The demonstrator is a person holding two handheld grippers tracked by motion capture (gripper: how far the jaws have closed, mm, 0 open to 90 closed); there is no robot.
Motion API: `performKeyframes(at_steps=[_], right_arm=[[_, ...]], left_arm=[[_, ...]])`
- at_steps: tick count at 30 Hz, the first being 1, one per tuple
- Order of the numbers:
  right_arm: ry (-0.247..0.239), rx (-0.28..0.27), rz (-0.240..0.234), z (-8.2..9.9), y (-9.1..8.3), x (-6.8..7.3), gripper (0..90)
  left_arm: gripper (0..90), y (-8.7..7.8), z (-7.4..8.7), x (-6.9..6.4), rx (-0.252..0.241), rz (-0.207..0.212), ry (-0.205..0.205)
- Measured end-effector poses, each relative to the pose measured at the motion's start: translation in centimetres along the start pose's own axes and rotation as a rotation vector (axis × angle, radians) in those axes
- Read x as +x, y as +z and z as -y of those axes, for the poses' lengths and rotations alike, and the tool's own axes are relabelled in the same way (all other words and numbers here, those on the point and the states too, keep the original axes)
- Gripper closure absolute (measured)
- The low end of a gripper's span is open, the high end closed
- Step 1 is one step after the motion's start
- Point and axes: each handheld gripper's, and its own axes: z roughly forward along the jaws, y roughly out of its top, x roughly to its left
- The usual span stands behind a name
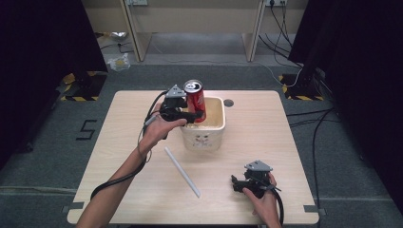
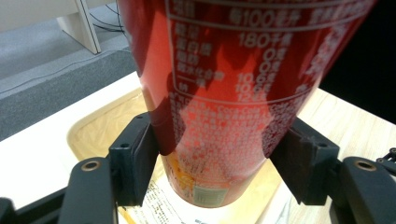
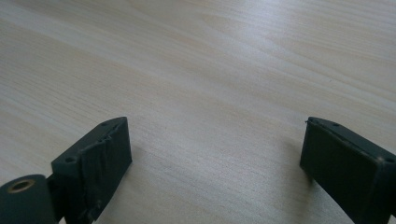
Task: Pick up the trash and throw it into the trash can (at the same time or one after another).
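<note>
My left gripper (image 1: 192,115) is shut on a red drinks can (image 1: 195,99), held upright over the left side of a cream square container (image 1: 216,130) at the table's middle. In the left gripper view the red can (image 2: 224,93) sits between both black pads (image 2: 140,158), its base hanging above the container's inside (image 2: 100,130). My right gripper (image 1: 236,183) rests low near the table's front right, jaws wide apart. In the right gripper view its jaws (image 3: 215,168) stand open over bare wood with nothing between them.
A white straw (image 1: 182,171) lies diagonally on the light wooden table (image 1: 119,156), in front of the container. A round hole (image 1: 228,102) sits in the tabletop behind the container. Cables and desk legs stand on the grey floor beyond the table.
</note>
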Motion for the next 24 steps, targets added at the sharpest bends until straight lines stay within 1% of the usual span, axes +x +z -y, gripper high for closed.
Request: performKeyframes(at_steps=[4, 5, 6, 10, 13, 18, 20, 24], right_arm=[[0.0, 0.0, 0.0, 0.0, 0.0, 0.0, 8.9], [0.0, 0.0, 0.0, 0.0, 0.0, 0.0, 8.9], [0.002, 0.001, -0.002, 0.0, 0.0, 0.0, 8.9], [-0.004, 0.001, -0.003, 0.0, 0.0, 0.0, 8.9], [-0.003, -0.001, -0.003, 0.0, 0.0, 0.0, 8.9], [-0.004, 0.001, -0.004, 0.0, 0.0, 0.0, 8.9], [-0.005, 0.001, -0.004, 0.0, 0.0, 0.0, 8.8], [-0.006, 0.001, -0.003, 0.0, 0.0, 0.0, 8.8]], left_arm=[[33.7, 0.6, 0.4, -0.1, 0.012, -0.001, 0.001], [33.7, 0.8, 0.5, -0.1, 0.018, 0.001, -0.001], [33.7, 1.1, 0.7, -0.1, 0.026, 0.011, -0.008], [33.6, 1.4, 1.0, -0.2, 0.038, 0.013, -0.008], [33.6, 1.5, 1.1, -0.1, 0.045, 0.013, -0.006], [33.5, 1.7, 1.5, 0.1, 0.058, 0.019, -0.015], [33.4, 1.8, 1.7, 0.2, 0.057, 0.015, -0.023], [32.8, 1.7, 1.8, 0.5, 0.061, 0.016, -0.026]])
